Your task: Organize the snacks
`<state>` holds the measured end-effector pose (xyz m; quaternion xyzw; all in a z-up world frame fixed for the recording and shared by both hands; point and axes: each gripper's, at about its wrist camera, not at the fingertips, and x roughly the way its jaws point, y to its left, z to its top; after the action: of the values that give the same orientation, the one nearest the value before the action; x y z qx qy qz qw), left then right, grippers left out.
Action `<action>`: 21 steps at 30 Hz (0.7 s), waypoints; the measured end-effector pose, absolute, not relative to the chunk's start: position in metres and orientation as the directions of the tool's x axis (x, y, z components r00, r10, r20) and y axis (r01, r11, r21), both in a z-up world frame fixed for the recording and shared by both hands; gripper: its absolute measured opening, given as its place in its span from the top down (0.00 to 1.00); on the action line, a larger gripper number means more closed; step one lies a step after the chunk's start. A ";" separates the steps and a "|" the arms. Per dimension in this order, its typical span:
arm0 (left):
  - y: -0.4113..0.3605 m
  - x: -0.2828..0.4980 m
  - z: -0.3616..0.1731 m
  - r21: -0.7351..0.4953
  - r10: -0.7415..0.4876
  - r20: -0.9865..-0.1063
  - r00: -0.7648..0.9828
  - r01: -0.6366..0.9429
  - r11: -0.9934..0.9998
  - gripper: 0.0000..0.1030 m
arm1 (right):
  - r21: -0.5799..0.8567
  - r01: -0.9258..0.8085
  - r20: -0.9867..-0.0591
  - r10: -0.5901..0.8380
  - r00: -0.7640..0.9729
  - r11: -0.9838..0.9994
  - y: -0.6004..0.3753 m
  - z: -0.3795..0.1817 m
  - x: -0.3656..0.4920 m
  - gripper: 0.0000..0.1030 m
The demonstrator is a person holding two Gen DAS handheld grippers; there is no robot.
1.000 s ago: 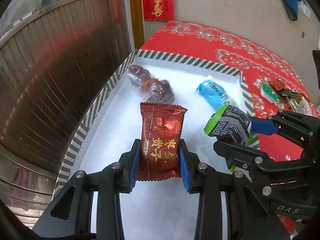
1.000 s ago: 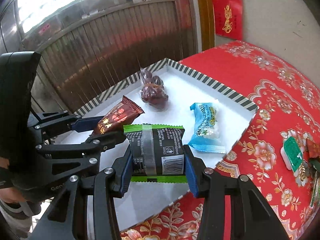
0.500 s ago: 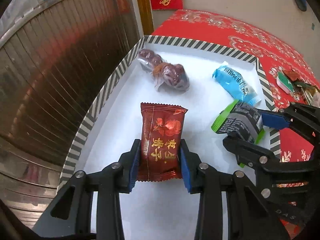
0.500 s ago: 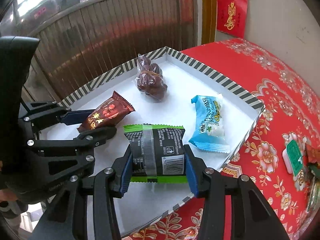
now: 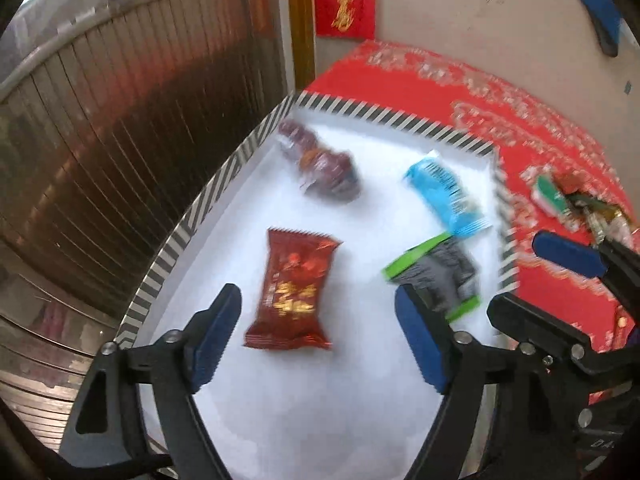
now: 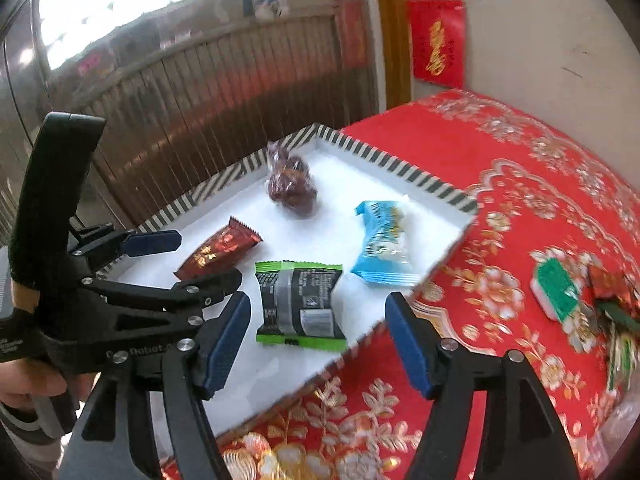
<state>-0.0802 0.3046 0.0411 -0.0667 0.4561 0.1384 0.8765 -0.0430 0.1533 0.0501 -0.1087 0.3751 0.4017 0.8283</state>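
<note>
Red packet (image 5: 294,292) and black-green packet (image 6: 300,300) lie flat; both claws are opening, gripping nothing.

Motion blur smears the left wrist view: the print on the red snack packet (image 5: 294,292) is unreadable, and the clear bag of dark red fruit (image 5: 320,166) near the tray's far corner shows only as a soft mass. The left tool's (image 5: 318,338) right pad covers the lower left corner of the black-and-green packet (image 5: 438,276). In the right wrist view, the left tool's (image 6: 192,258) lower finger hides the near end of the red snack packet (image 6: 218,252). The pile of small wrappers (image 6: 600,304) at right is cut off by the frame's edge, its pieces too blurred to name. A person's hand (image 6: 28,384) is cropped at lower left.
</note>
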 end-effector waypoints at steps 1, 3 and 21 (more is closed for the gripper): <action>0.298 -0.081 0.046 0.004 0.175 -0.810 0.559 -0.294 0.956 0.16 | 0.128 -0.742 -0.699 0.591 0.404 0.658 0.147 0.054 -0.044 0.31; 0.285 -0.079 0.054 -0.003 0.160 -0.799 0.580 -0.270 0.963 0.15 | 0.134 -0.728 -0.681 0.596 0.425 0.673 0.131 0.062 -0.046 0.26; 0.148 -0.012 0.078 -0.067 0.021 -0.809 0.587 -0.127 0.990 0.14 | 0.184 -0.467 -0.662 0.460 0.592 0.865 -0.057 0.063 -0.031 0.22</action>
<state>-0.0117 0.1475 0.0776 -0.0586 0.4523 0.0415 0.8890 -0.0313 -0.0574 0.0635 -0.0047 0.3698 0.2597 0.8921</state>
